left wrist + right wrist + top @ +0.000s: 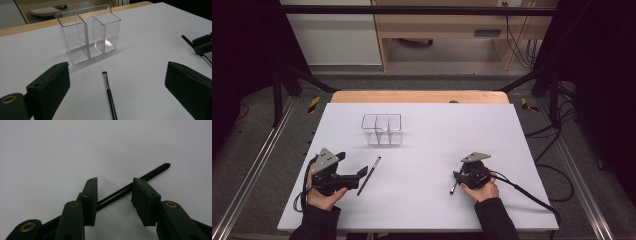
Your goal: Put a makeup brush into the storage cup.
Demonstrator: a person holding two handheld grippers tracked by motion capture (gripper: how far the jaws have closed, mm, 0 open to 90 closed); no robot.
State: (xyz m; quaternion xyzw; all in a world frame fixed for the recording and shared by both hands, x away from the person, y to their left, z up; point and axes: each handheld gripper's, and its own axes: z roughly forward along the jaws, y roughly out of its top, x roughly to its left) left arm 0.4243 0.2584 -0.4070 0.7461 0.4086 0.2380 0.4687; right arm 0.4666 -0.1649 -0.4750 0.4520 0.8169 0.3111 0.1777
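Currently, working from the left, the left gripper (354, 176) rests low on the white table (427, 210) with its jaws spread wide and nothing between them; a thin black makeup brush (369, 175) lies flat just beyond its tips, bristle end pointing toward the clear organizer (382, 129), which stands upright and apart from it, farther up the table, its three compartments empty. Further right, the right gripper (455, 181) is lowered over a second black brush (140, 180), whose handle lies slantwise across the gap between the jaws. These jaws stand partly closed, one on either side of the handle, and a gap shows at each pad (146, 200), so no grip is made yet. In my judgement the step in hand is the pickup of this right-hand brush. To do it well, the pads should close squarely on the handle with the tips kept low against the table. A skewed pinch could roll the thin handle out sideways. A slow, straight lift should follow only once the hold is firm.
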